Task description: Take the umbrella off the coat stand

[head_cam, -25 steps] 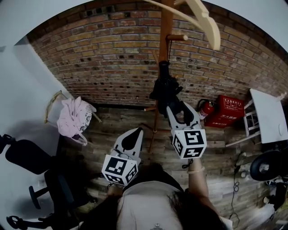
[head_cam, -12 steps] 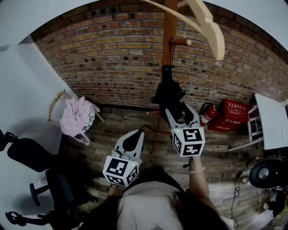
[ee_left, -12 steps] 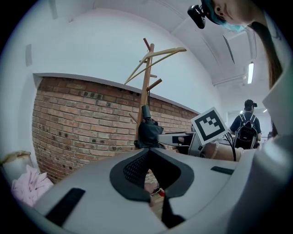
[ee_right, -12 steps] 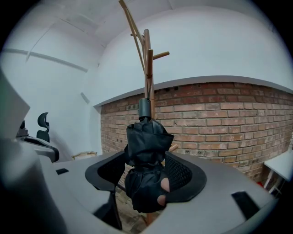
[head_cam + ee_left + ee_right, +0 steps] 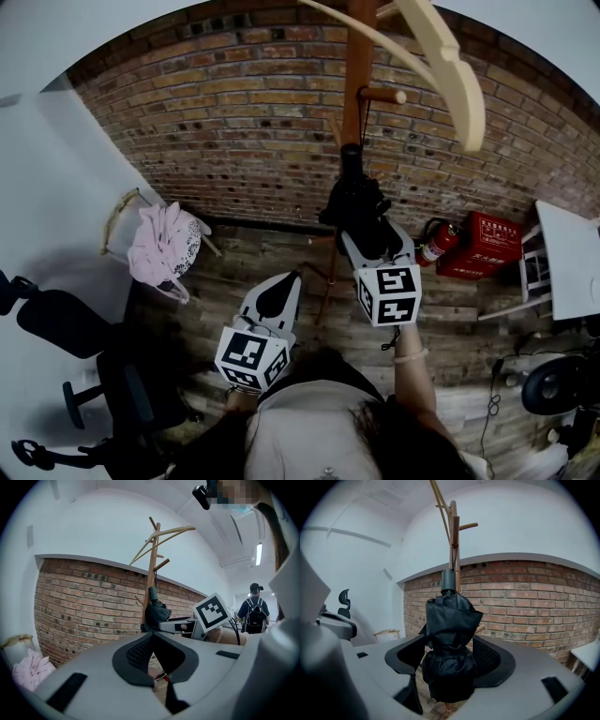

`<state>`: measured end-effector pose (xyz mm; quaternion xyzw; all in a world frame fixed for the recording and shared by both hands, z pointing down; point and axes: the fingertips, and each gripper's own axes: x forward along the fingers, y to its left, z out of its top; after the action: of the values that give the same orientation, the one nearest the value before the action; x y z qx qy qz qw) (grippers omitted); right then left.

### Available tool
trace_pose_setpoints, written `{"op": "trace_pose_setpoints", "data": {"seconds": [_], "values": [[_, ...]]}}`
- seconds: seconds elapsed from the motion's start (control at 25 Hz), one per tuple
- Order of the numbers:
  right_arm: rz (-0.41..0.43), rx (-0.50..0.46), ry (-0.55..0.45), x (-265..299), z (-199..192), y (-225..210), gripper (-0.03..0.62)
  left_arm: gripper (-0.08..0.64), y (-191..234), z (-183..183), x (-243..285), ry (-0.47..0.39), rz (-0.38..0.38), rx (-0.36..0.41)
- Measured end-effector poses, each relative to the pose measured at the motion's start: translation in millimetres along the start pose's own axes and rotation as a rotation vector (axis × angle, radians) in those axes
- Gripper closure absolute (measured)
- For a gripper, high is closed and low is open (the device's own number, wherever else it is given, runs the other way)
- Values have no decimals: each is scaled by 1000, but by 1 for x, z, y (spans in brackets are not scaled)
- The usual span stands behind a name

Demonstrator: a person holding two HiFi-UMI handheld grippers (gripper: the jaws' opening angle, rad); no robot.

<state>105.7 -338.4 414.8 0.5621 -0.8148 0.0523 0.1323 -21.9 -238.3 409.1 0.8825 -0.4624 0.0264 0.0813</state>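
Since half a second ago, our right gripper (image 5: 451, 665) has been opening its jaws and has closed in; they now stand wide around the umbrella (image 5: 449, 620), unclamped. The umbrella hangs upright from the coat stand (image 5: 353, 84), handle up. Our left gripper (image 5: 153, 638) has its jaws together.

Black umbrella (image 5: 451, 620) between just-widened jaws of right claw (image 5: 450, 643), coat stand (image 5: 453, 531) behind

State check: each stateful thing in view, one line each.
umbrella: folded, strapped, hanging from the coat stand, not yet off.
coat stand: upright.
right gripper: open; fingers just opening, umbrella between them, unclamped.
left gripper: shut, empty.
pink cloth: draped over a chair.
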Motion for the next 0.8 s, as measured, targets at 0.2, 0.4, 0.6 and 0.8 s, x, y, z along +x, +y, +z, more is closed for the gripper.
{"op": "trace_pose_setpoints", "data": {"seconds": [0.2,0.4,0.6,0.8], "values": [[7,-13,31,12,-4,1,276,549,8,-1,2,1,19,-7],[2,-28,47,21,-5,-2,275,549,15,0,5,3,36,-12],[14,-18,69,29,-8,-2,275,549,20,0,8,4,47,-15],[24,-17,85,35,-11,-2,276,549,20,0,9,3,57,-15]]}}
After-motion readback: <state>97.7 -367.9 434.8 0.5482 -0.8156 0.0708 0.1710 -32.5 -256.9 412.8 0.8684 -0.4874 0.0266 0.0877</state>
